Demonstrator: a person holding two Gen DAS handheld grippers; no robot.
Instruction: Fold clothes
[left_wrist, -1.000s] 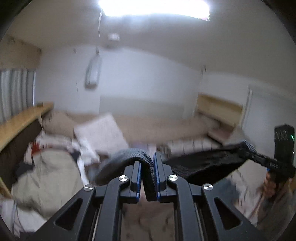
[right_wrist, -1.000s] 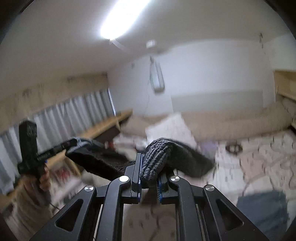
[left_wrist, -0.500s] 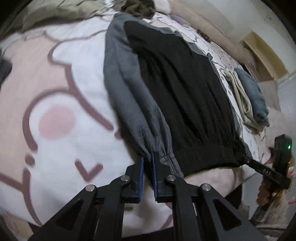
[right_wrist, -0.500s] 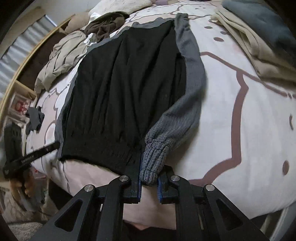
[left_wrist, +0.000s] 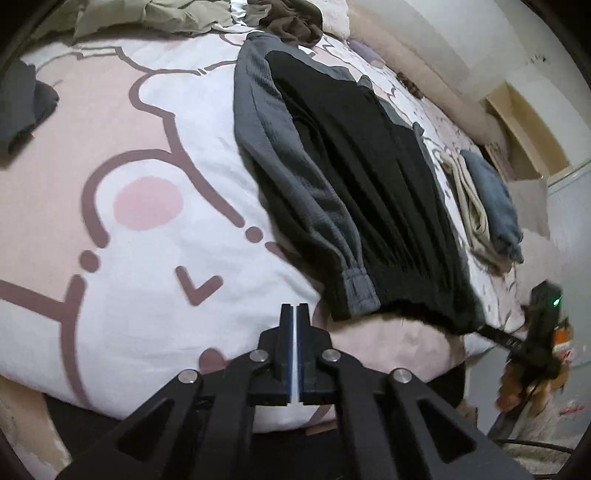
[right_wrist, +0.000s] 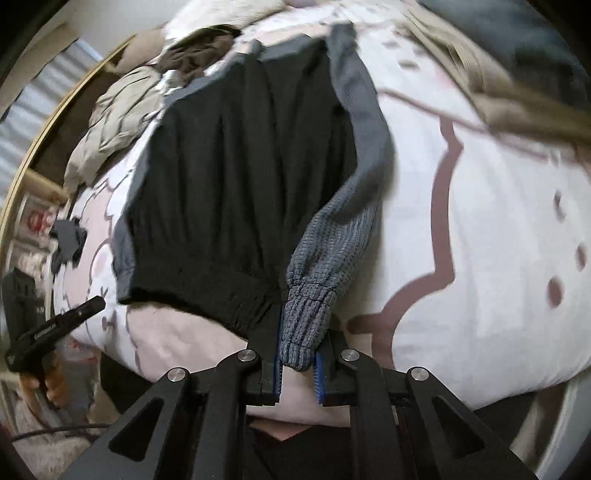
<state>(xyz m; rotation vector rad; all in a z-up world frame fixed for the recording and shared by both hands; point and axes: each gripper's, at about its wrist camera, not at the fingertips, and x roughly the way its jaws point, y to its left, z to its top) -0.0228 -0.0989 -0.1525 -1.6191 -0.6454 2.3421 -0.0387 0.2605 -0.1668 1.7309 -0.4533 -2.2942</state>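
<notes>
Sweater (left_wrist: 373, 192) lies flat on my bedspread (left_wrist: 147, 155), long axis running from hem at the near edge away to the collar. Left gripper (left_wrist: 294, 314) pressed together, pinching nothing, just short of the left cuff (left_wrist: 360, 291). Right gripper (right_wrist: 298, 363) slightly parted, right cuff (right_wrist: 304, 325) lying between its pads.
</notes>
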